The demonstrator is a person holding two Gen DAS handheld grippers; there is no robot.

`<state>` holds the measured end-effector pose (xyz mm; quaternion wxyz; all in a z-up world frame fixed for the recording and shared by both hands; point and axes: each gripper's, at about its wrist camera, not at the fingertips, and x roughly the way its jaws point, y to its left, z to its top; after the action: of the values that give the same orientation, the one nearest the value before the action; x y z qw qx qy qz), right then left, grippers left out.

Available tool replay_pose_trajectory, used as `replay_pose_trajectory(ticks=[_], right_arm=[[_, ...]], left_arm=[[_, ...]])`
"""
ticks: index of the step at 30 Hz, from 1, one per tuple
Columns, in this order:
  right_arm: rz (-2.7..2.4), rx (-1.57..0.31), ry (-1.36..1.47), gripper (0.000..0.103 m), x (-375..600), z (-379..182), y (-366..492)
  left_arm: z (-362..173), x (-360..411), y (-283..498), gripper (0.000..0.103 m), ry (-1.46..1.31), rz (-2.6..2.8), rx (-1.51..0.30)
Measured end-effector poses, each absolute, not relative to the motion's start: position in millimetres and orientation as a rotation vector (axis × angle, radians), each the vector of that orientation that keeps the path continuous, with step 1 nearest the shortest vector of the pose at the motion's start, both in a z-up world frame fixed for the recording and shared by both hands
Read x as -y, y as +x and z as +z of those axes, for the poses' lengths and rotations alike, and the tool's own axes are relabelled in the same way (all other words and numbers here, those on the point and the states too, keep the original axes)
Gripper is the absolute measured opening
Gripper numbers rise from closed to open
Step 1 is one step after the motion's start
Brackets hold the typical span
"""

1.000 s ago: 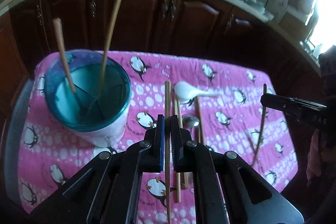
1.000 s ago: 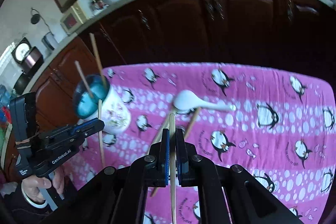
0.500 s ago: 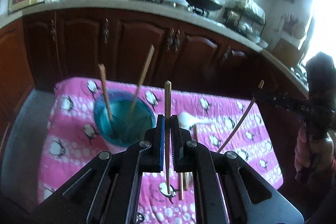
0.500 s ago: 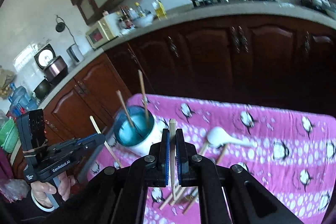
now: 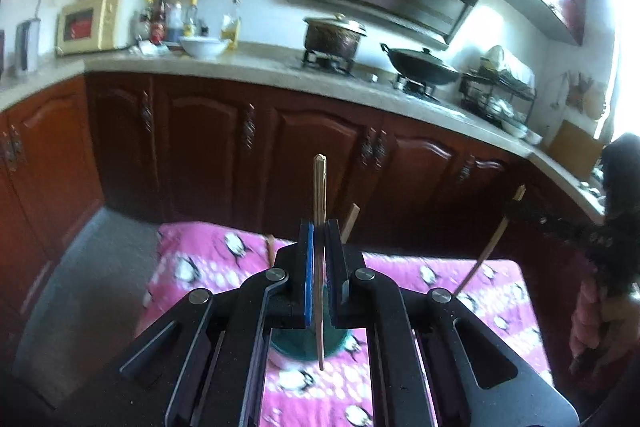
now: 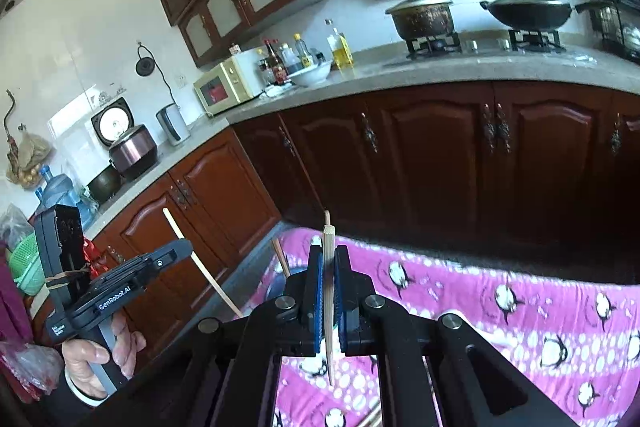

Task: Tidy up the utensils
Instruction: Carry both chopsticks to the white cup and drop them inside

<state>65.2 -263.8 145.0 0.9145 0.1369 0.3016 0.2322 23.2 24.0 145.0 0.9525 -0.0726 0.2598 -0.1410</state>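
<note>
My left gripper (image 5: 319, 231) is shut on a wooden chopstick (image 5: 319, 187) that stands upright between its blue pads, high above the pink penguin cloth (image 5: 208, 259). The teal cup (image 5: 308, 345) shows below the jaws, with two chopstick tips (image 5: 352, 217) poking up behind the fingers. My right gripper (image 6: 328, 255) is shut on another upright chopstick (image 6: 328, 235). Each gripper appears in the other's view: the right gripper (image 5: 516, 207) with its slanted chopstick (image 5: 488, 251), and the left gripper (image 6: 182, 249) with its chopstick (image 6: 200, 263). In the right wrist view the cup (image 6: 276, 285) is mostly hidden.
Dark wooden cabinets (image 5: 192, 147) and a stone counter (image 5: 248, 67) run behind the table. A pot (image 6: 422, 15), a wok (image 6: 526, 11), bottles, a bowl and a microwave (image 6: 226, 87) sit on it. A hand (image 6: 96, 359) grips the left handle. Loose chopsticks (image 6: 372, 419) lie on the cloth.
Both grippers have risen with their chopsticks and tipped upward, so more kitchen and less table shows. The cup has slid down under the left jaws.
</note>
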Motion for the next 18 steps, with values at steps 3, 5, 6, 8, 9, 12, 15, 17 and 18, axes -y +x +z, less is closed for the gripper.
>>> replay_pose_trajectory(ticks=[3, 5, 6, 8, 9, 12, 15, 17, 18], right_arm=[[0.477, -0.593, 0.288, 0.005, 256.0, 155.9, 78.4], [0.476, -0.578, 0.297, 0.005, 249.8, 160.2, 88.4], [0.471, -0.570, 0.295, 0.005, 245.1, 161.3, 94.6], [0.463, -0.555, 0.286, 0.005, 235.3, 160.5, 105.9], [0.458, -0.552, 0.280, 0.005, 231.7, 159.3, 111.3], [0.447, -0.551, 0.259, 0.005, 217.0, 150.4, 129.2], [0.440, -0.572, 0.245, 0.005, 205.5, 133.8, 147.0], [0.442, -0.606, 0.239, 0.005, 198.3, 119.9, 156.8], [0.445, -0.624, 0.238, 0.005, 196.9, 112.2, 160.4]], left_arm=[[146.3, -25.0, 34.5, 0.004, -0.128, -0.249, -0.507], [142.9, -25.5, 42.8, 0.004, -0.113, -0.222, -0.496], [140.6, -25.5, 46.6, 0.004, -0.113, -0.214, -0.497], [132.8, -26.0, 55.4, 0.004, -0.116, -0.202, -0.506], [128.7, -25.9, 59.0, 0.004, -0.116, -0.196, -0.510], [113.7, -24.5, 68.9, 0.004, -0.115, -0.181, -0.534], [98.3, -22.6, 73.4, 0.004, -0.106, -0.168, -0.550], [88.4, -22.1, 76.9, 0.004, -0.118, -0.176, -0.573], [84.1, -21.9, 77.9, 0.004, -0.120, -0.176, -0.581]])
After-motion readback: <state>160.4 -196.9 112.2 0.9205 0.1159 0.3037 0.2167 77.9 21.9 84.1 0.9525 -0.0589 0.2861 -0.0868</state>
